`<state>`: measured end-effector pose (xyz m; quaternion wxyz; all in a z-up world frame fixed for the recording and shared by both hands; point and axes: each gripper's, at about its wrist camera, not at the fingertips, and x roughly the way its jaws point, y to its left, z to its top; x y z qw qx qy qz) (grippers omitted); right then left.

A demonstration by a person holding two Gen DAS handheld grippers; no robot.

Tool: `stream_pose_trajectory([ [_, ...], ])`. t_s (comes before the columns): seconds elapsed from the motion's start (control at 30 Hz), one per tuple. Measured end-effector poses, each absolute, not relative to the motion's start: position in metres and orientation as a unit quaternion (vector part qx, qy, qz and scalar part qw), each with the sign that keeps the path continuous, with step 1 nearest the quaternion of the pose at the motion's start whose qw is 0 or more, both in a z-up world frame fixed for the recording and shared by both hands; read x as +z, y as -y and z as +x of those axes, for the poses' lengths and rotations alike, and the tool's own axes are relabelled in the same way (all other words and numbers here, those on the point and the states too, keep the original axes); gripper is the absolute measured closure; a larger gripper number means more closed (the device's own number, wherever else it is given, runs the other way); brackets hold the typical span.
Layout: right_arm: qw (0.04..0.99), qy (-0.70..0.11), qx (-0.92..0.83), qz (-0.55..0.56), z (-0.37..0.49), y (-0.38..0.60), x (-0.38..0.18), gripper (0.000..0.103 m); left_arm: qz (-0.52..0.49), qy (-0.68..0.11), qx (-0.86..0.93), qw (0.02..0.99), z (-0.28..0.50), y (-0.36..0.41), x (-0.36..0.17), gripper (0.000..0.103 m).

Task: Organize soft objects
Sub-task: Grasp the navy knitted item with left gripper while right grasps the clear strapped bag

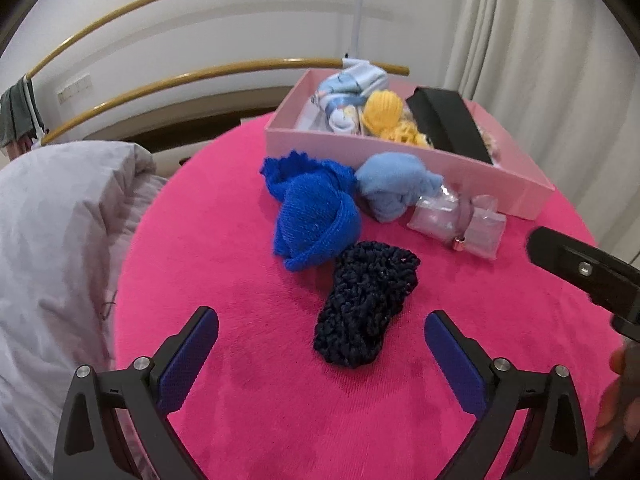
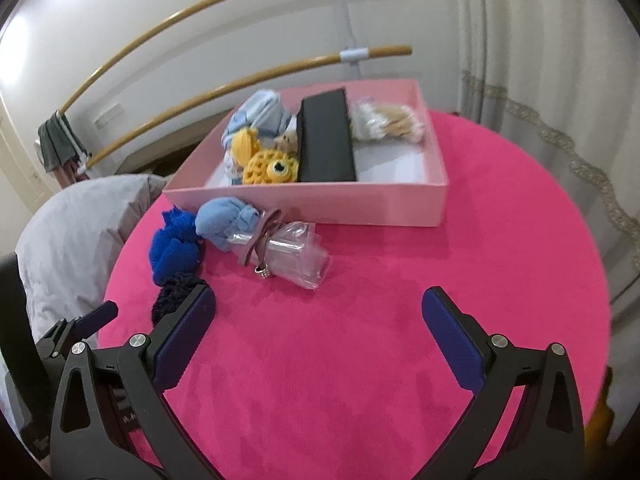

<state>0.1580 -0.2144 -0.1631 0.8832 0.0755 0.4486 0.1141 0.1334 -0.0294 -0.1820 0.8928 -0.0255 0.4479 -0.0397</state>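
The dark blue knit piece (image 2: 176, 296) is half hidden behind a finger in the right view. In the left view it (image 1: 366, 304) lies in full on the pink table (image 1: 240, 280), between the wide-apart fingers of the left gripper (image 1: 322, 344), not touching them. The right gripper (image 2: 318, 324) is spread wide too, holding nothing. The pink box (image 2: 312, 204) has a black divider (image 2: 326, 140). 1 side holds yellow yarn things (image 2: 264, 160) and a light blue cloth (image 2: 260, 114). The other holds a blurry beige bundle (image 2: 390, 120). Just outside lie a bright blue knit hat (image 1: 312, 216), a light blue sock ball (image 1: 392, 184) and a clear plastic bag (image 2: 288, 256).
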Motion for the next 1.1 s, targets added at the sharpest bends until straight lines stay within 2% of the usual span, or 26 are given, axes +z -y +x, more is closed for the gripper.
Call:
stream_pose_trajectory([
  [0.1,0.876,-0.46,0.13,0.068,0.176,0.207,-0.176,0.0,-0.033,-0.459,-0.045,0.887,0.141,0.029,-0.194,0.019],
  [0.2,0.871,-0.466,0.144,0.057,0.188,0.198,-0.185,0.0,-0.033,-0.452,-0.043,0.89,0.146,0.028,-0.196,0.021],
  [0.3,0.866,-0.473,0.156,0.043,0.199,0.187,-0.194,0.004,-0.03,-0.449,-0.04,0.892,0.147,0.026,-0.196,0.029],
  [0.47,0.867,-0.473,0.157,0.02,0.206,0.175,-0.201,0.024,-0.022,-0.442,-0.039,0.896,0.142,0.026,-0.194,0.047],
  [0.5,0.867,-0.472,0.158,0.015,0.206,0.174,-0.201,0.035,-0.021,-0.442,-0.04,0.896,0.143,0.026,-0.195,0.052],
  [0.57,0.867,-0.47,0.165,0.013,0.203,0.173,-0.2,0.042,-0.023,-0.442,-0.043,0.896,0.139,0.025,-0.193,0.06],
  [0.63,0.866,-0.47,0.171,0.013,0.199,0.171,-0.199,0.054,-0.028,-0.443,-0.047,0.895,0.135,0.023,-0.19,0.074],
  [0.73,0.864,-0.47,0.181,0.025,0.193,0.173,-0.199,0.063,-0.041,-0.445,-0.054,0.893,0.13,0.019,-0.186,0.085],
  [0.83,0.863,-0.47,0.185,0.028,0.184,0.175,-0.197,0.069,-0.052,-0.448,-0.061,0.89,0.124,0.014,-0.184,0.088],
  [1.1,0.863,-0.472,0.172,0.045,0.15,0.192,-0.193,0.071,-0.058,-0.448,-0.065,0.89,0.103,0.009,-0.176,0.089],
])
